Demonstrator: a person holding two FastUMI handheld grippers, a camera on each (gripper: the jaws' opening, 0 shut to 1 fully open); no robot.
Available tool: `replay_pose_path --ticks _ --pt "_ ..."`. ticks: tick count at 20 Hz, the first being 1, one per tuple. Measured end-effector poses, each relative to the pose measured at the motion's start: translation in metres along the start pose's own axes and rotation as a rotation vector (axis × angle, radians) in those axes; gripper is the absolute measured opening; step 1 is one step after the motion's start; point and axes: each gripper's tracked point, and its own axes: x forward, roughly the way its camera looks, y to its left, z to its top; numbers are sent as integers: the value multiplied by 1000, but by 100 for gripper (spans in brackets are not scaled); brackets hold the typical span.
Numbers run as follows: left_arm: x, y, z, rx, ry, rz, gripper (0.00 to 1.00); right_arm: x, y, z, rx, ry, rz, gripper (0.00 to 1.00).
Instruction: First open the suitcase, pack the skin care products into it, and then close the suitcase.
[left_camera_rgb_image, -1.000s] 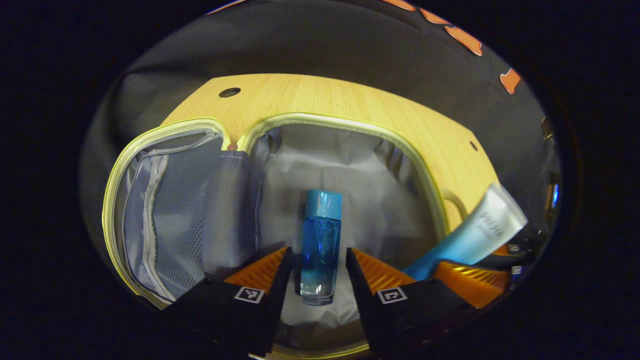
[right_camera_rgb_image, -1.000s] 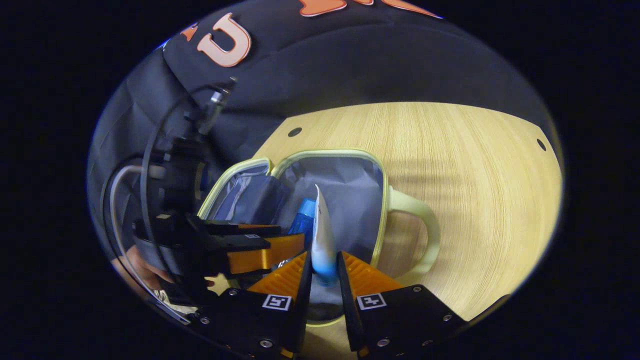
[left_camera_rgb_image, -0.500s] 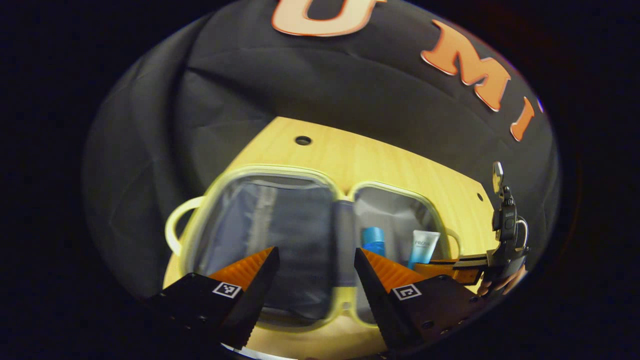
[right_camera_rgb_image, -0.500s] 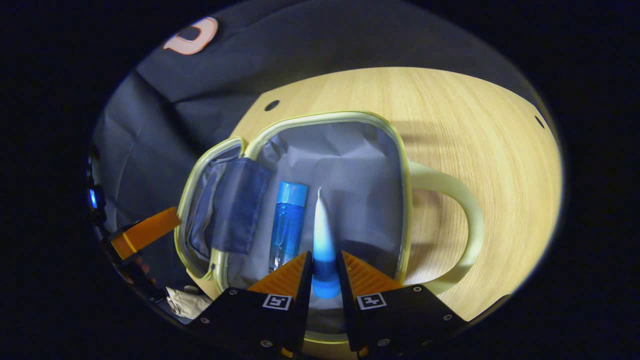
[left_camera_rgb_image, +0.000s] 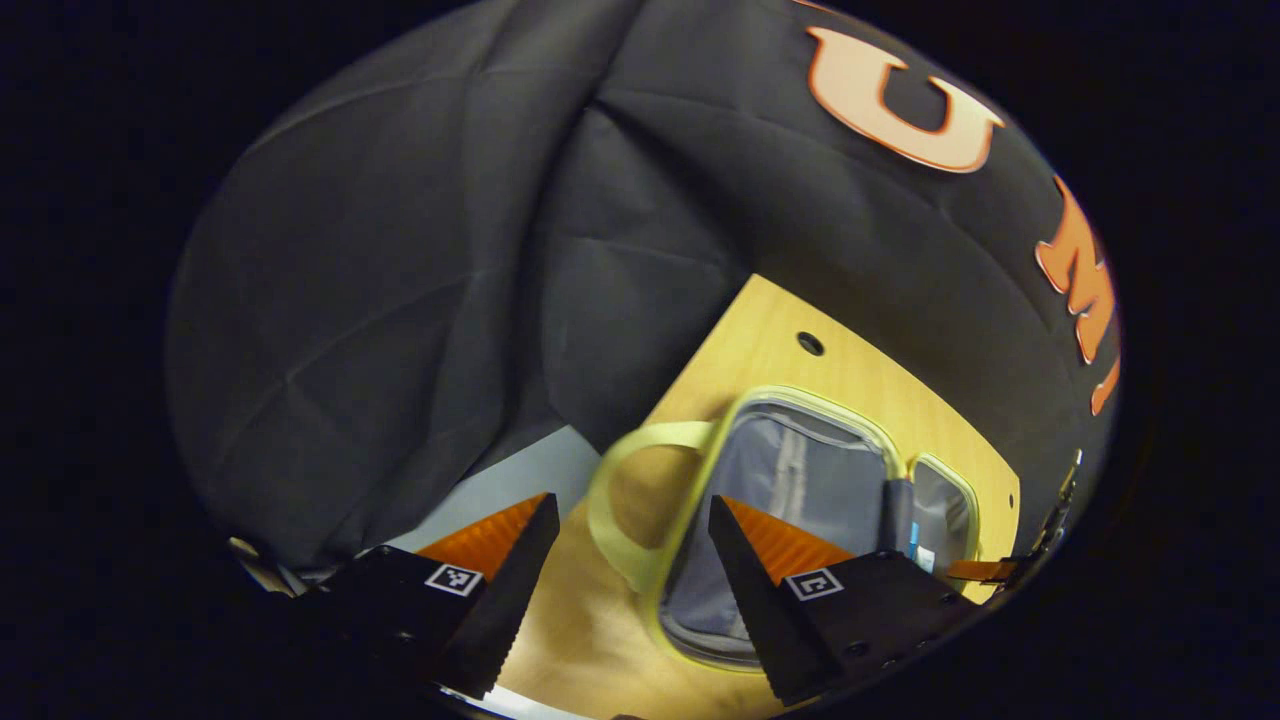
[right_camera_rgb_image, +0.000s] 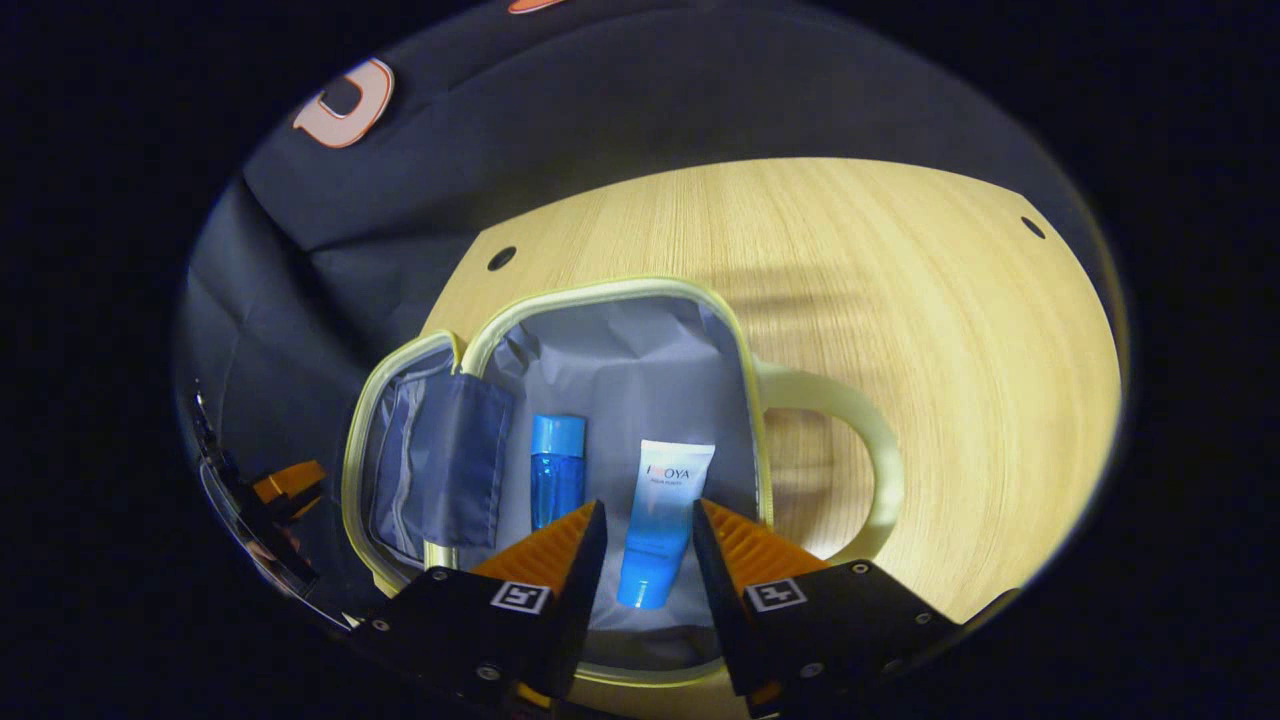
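Note:
The pale yellow suitcase (right_camera_rgb_image: 600, 293) lies open on the wooden table (right_camera_rgb_image: 900, 280), grey lining up. A blue bottle (right_camera_rgb_image: 556, 470) and a white-and-blue tube (right_camera_rgb_image: 662, 520) lie flat side by side in its right half. My right gripper (right_camera_rgb_image: 648, 515) hovers open above the tube's cap end, its fingers apart from it. In the left gripper view the suitcase (left_camera_rgb_image: 790, 490) is seen from the lid side, with the lid's handle (left_camera_rgb_image: 625, 500) between the fingers of my open left gripper (left_camera_rgb_image: 632, 502), which holds nothing.
A second curved handle (right_camera_rgb_image: 870, 460) sticks out of the suitcase's right side. The lid half (right_camera_rgb_image: 430, 470) has a mesh pocket. My left gripper (right_camera_rgb_image: 285, 485) shows small at the far left. Bare table (left_camera_rgb_image: 770, 340) lies beyond the suitcase, up to the booth wall.
My right gripper opened and let go of the tube, which now lies flat beside the bottle. My left gripper pulled back and swung left, from over the suitcase to the lid's handle.

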Motion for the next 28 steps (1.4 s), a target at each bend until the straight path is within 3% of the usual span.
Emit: replay_pose_path --ticks 2,6,9,11,13,15,20,24,28 --pt "12 21 6 -37 12 12 94 -13 -3 7 -3 -43 -17 70" --pt "40 24 -8 -98 89 -21 94 -48 -11 32 9 -157 -40 84" --pt "62 13 -28 -137 165 -53 77 -79 -24 56 25 -275 -67 90" --pt "71 4 -40 -160 206 -94 72 -102 -36 73 7 -358 -97 92" --pt "73 1 -43 -177 213 -90 20 -127 -49 88 -33 -443 -130 93" --pt "78 -2 -38 -164 172 -108 13 -148 -58 99 -86 -515 -160 92" --pt "34 -22 0 17 44 -130 8 -177 -74 115 -247 -603 -226 94" --pt "-13 -52 37 148 -87 -145 7 -190 -84 121 -283 -631 -218 94" --pt "-72 -102 62 192 -203 -207 7 -198 -93 130 -299 -660 -188 95"
